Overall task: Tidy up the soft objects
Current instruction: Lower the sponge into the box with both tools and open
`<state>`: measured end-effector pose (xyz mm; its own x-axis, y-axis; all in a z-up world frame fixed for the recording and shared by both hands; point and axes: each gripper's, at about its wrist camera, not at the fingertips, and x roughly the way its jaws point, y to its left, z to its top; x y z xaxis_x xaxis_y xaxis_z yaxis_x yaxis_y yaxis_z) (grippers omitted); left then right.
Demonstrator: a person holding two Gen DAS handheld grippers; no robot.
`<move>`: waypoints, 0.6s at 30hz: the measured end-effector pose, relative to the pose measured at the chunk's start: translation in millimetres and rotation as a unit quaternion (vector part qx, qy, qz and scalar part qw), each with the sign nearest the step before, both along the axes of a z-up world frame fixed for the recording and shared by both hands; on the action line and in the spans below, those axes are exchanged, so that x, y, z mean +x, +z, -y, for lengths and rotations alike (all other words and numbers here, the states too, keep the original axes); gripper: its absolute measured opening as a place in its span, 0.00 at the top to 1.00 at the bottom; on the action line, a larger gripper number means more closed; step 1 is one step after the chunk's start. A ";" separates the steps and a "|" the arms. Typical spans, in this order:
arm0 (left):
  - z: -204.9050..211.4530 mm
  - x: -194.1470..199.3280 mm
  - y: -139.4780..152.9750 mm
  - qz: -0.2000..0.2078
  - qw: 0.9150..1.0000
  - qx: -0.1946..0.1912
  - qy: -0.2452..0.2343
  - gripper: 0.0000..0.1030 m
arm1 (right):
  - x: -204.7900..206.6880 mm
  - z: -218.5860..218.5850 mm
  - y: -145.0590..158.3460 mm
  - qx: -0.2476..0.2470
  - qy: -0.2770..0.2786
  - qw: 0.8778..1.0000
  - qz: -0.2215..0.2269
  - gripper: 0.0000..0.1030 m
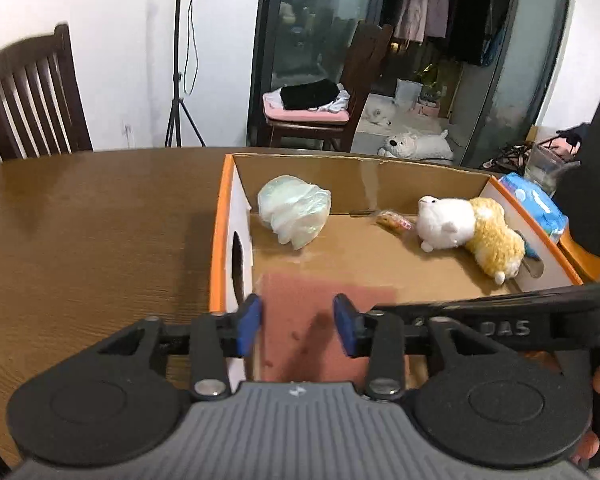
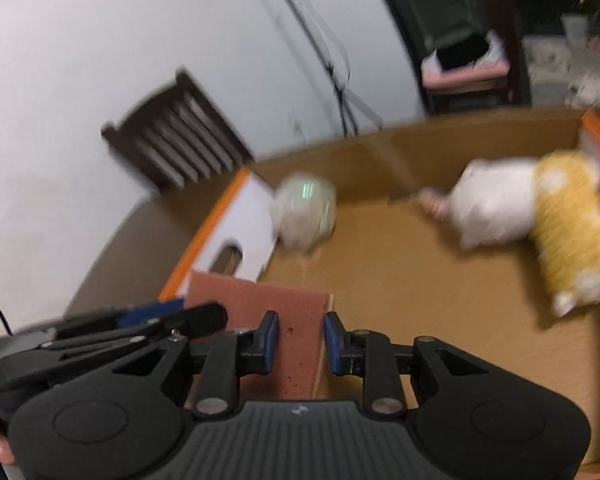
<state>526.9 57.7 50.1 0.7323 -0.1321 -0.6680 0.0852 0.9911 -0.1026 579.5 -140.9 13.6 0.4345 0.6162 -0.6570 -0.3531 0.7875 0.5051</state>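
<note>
An open cardboard box (image 1: 224,216) with orange rims stands on the brown table. Inside lie a pale bundle in clear plastic (image 1: 294,210), a white and yellow plush toy (image 1: 466,226) and a small wrapped snack (image 1: 394,221). A reddish-brown sponge pad (image 1: 324,320) lies at the box's near left corner. My left gripper (image 1: 297,323) is open above the pad. My right gripper (image 2: 301,338) is open with its blue pads either side of the pad's edge (image 2: 296,320). The right wrist view is blurred and shows the bundle (image 2: 306,214) and plush (image 2: 532,224).
A dark wooden chair (image 1: 32,100) stands behind the table on the left. A blue tissue pack (image 1: 538,204) and a glass cup (image 1: 544,168) sit right of the box. A tripod (image 1: 178,80), another chair with clothes (image 1: 312,104) and a floor plush (image 1: 418,146) are beyond.
</note>
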 end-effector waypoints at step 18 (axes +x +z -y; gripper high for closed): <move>13.1 -128.6 105.9 0.167 0.985 0.051 -0.016 0.19 | -130.5 91.5 139.0 -0.107 -0.044 0.967 0.227 0.57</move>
